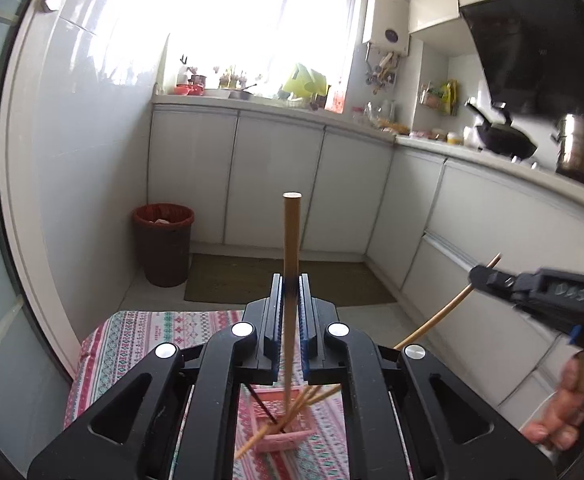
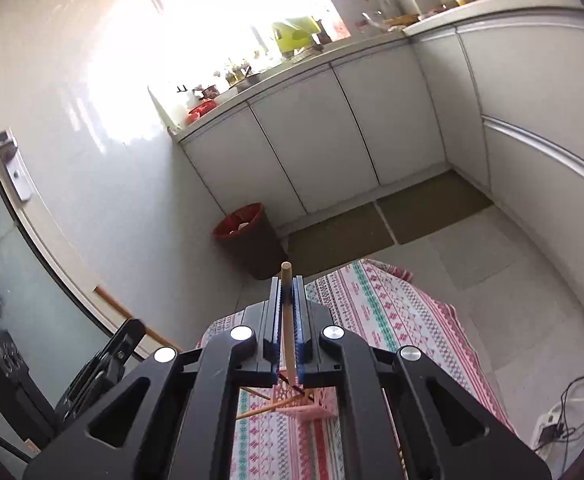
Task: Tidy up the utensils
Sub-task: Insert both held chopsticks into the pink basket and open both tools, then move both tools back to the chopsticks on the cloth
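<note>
a white-tiled kitchen with a bright window and pale cabinets (image 1: 276, 176) lies ahead; below the tongs a patterned cloth (image 1: 140, 344) covers a low surface.

left wrist view: the left gripper (image 1: 291, 280) is clamped on a light wooden chopstick (image 1: 292, 240), which stands upright between the blue pads and pokes out above the fingertips. under the gripper, on the cloth, sits a pink basket (image 1: 280, 436) with several chopsticks (image 1: 312, 396) leaning out of it at angles, one dark one among them; the held stick's lower end runs down toward that basket. off to the right the right gripper (image 1: 477, 274) pinches another chopstick (image 1: 436, 320), slanted, its tip just past the fingers. a hand (image 1: 560, 412) shows at the lower right. far left of the tongs stands a brown bin (image 1: 164, 248) with a red liner and some paper inside.

right wrist view: the right gripper (image 2: 288, 280) is closed on its wooden chopstick (image 2: 287, 312), the round end sticking out just above the fingertips. directly below it is the pink basket (image 2: 296, 400) on the cloth (image 2: 392, 312), with chopsticks (image 2: 264, 410) slanting out to the left. the bin (image 2: 248, 236) sits beyond the fingertips. part of the left gripper (image 2: 104, 364) shows at the lower left, fingertips out of frame.
</note>
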`<state>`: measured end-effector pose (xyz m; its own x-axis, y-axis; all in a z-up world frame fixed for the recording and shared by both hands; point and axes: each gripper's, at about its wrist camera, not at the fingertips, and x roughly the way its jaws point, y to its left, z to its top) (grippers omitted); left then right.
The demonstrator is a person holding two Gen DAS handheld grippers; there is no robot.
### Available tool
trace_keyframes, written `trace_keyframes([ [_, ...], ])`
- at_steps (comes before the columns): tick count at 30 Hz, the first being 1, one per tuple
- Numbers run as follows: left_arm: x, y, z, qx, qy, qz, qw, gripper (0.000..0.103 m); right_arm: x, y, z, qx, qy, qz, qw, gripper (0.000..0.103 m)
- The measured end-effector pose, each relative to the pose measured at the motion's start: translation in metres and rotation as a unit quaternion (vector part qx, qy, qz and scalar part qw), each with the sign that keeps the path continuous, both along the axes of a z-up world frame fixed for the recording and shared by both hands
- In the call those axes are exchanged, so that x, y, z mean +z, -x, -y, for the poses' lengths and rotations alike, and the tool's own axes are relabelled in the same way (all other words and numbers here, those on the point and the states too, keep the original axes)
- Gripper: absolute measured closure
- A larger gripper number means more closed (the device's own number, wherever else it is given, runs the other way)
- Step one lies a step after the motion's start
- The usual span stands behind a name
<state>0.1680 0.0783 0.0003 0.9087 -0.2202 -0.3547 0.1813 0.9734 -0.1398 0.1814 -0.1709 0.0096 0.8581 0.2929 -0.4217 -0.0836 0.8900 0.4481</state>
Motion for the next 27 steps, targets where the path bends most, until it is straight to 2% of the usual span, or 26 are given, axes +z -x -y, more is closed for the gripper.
trace_keyframes([
  [2,-0.014,-0.009,0.004,-0.011,-0.004,-0.021,0.9997,0.094,-0.001,-0.002,-0.006,0.007,0.008,0.000,1.000,0.098],
  [3,-0.021,-0.012,0.003,-0.008,-0.007,-0.034,0.9994,0.086,-0.001,-0.003,-0.010,0.009,0.015,0.002,1.000,0.098],
  [4,-0.023,-0.013,0.001,0.002,-0.009,-0.035,0.9993,0.083,-0.002,-0.003,-0.014,0.011,0.023,0.004,1.000,0.098],
  [6,-0.015,-0.006,-0.014,0.018,0.011,-0.024,0.9995,0.076,-0.002,-0.004,-0.021,0.013,0.034,0.006,0.999,0.098],
  [12,0.023,0.023,-0.047,0.051,0.055,0.024,0.9969,0.065,-0.007,-0.011,-0.034,0.012,0.054,0.009,0.998,0.098],
  [16,0.031,0.033,-0.052,0.054,0.051,0.032,0.9968,0.060,-0.018,-0.022,-0.048,0.023,0.057,-0.002,0.998,0.098],
  [19,0.028,0.035,-0.052,0.055,0.041,0.022,0.9974,0.059,-0.026,-0.027,-0.058,0.052,0.050,-0.005,0.997,0.096],
  [20,0.026,0.035,-0.053,0.056,0.040,0.019,0.9974,0.059,-0.028,-0.028,-0.060,0.056,0.054,-0.010,0.997,0.092],
  [21,0.026,0.035,-0.054,0.057,0.039,0.015,0.9975,0.059,-0.029,-0.029,-0.061,0.055,0.053,-0.011,0.997,0.068],
  [23,0.026,0.035,-0.056,0.058,0.040,0.012,0.9974,0.059,-0.030,-0.025,-0.056,0.043,0.038,-0.001,0.998,0.043],
  [27,0.030,0.040,-0.056,0.057,0.040,0.016,0.9975,0.058,-0.024,-0.016,-0.053,0.037,0.044,0.004,0.998,0.042],
])
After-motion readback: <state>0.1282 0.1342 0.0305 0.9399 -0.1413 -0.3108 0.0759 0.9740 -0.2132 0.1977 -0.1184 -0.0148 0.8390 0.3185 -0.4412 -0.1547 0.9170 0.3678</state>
